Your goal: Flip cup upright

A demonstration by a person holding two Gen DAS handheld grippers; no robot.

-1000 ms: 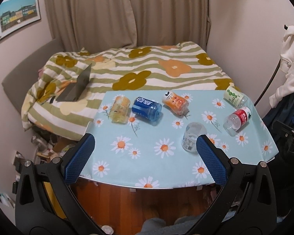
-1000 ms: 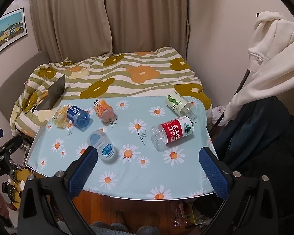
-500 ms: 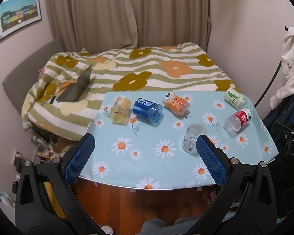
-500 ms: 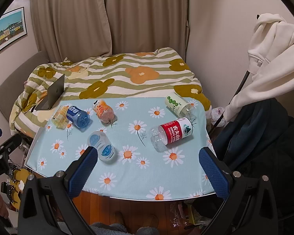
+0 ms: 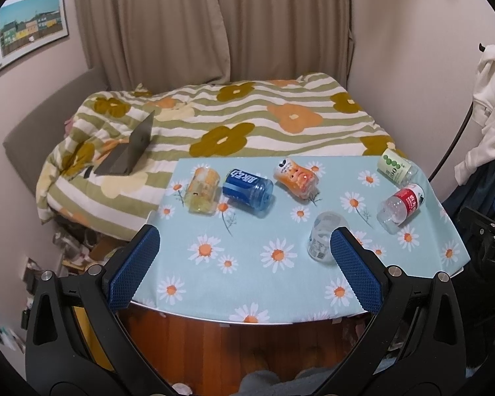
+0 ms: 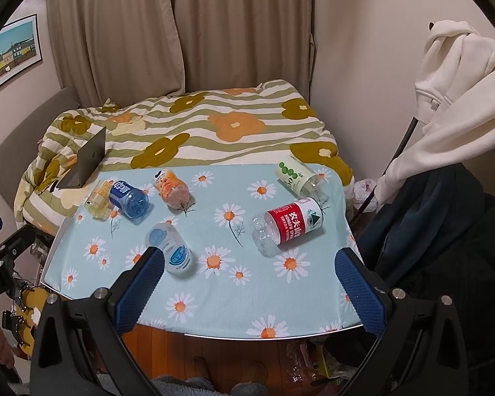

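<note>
Several cut-bottle cups lie on their sides on the daisy tablecloth (image 5: 280, 283): yellow cup (image 5: 203, 190), blue cup (image 5: 247, 186), orange cup (image 5: 295, 176), clear cup with pale-blue label (image 5: 325, 239), red-label cup (image 5: 402, 206), green-dot cup (image 5: 394, 166). They also show in the right wrist view: yellow (image 6: 99, 199), blue (image 6: 128, 197), orange (image 6: 171, 190), clear (image 6: 170, 246), red-label (image 6: 288, 226), green-dot (image 6: 297, 176). My left gripper (image 5: 244, 264) is open and empty above the table's near edge. My right gripper (image 6: 250, 283) is open and empty, also at the near edge.
A bed with a striped flower blanket (image 5: 247, 122) and an open laptop (image 5: 132, 151) lies behind the table. A white hoodie (image 6: 455, 99) hangs at the right over dark clothing. Clutter sits on the floor at the left (image 5: 76, 244). Curtains cover the back wall.
Both grippers have drifted slightly back from the table, still open. The cups have not moved.
</note>
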